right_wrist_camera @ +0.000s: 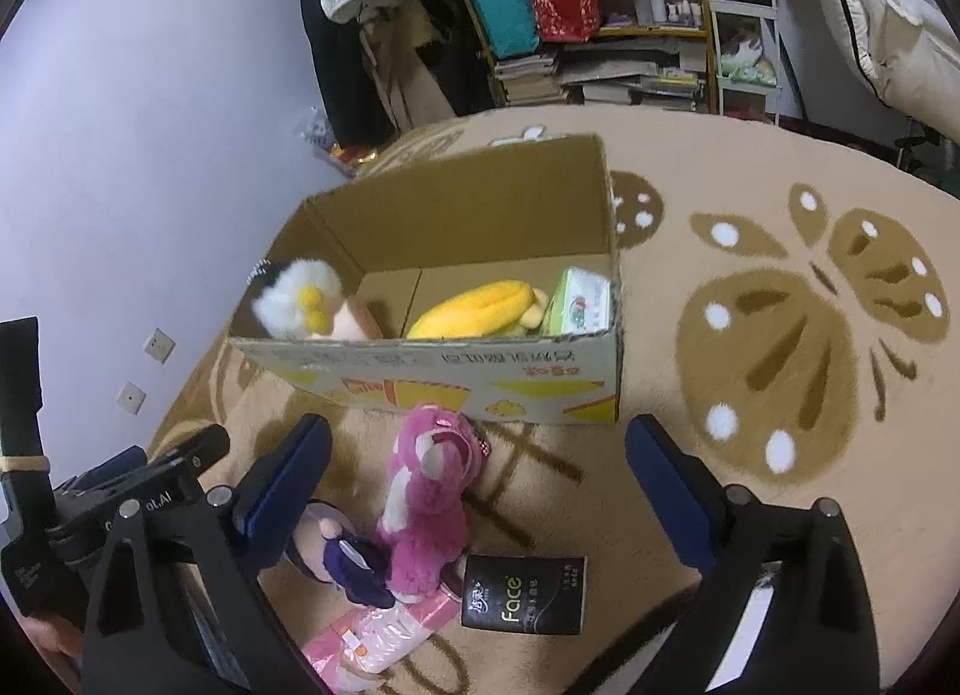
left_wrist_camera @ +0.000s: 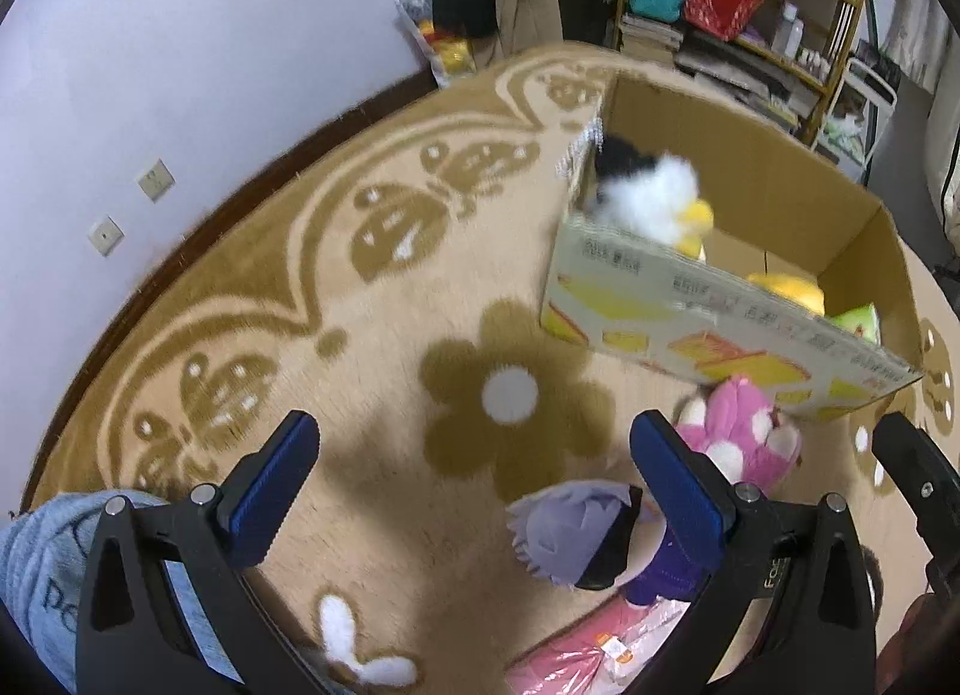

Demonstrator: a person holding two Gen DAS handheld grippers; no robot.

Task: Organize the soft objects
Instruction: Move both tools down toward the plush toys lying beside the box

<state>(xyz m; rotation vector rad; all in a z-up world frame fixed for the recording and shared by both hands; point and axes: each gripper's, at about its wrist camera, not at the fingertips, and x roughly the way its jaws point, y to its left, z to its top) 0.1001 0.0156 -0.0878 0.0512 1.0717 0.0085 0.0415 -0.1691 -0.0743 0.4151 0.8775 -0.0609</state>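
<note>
Both grippers, left (left_wrist_camera: 474,491) and right (right_wrist_camera: 477,491), hang wide apart, holding nothing. Pink bear (right_wrist_camera: 429,506) sits lower centre, just before the cardboard box (right_wrist_camera: 456,389). Grabbing it could snag the purple doll (right_wrist_camera: 354,566) touching it, I'd guess.

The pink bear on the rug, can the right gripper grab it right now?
Probably yes. The pink bear lies on the rug in front of the cardboard box, just ahead of the open right gripper. Nothing covers it; only the purple doll touches its side.
</note>
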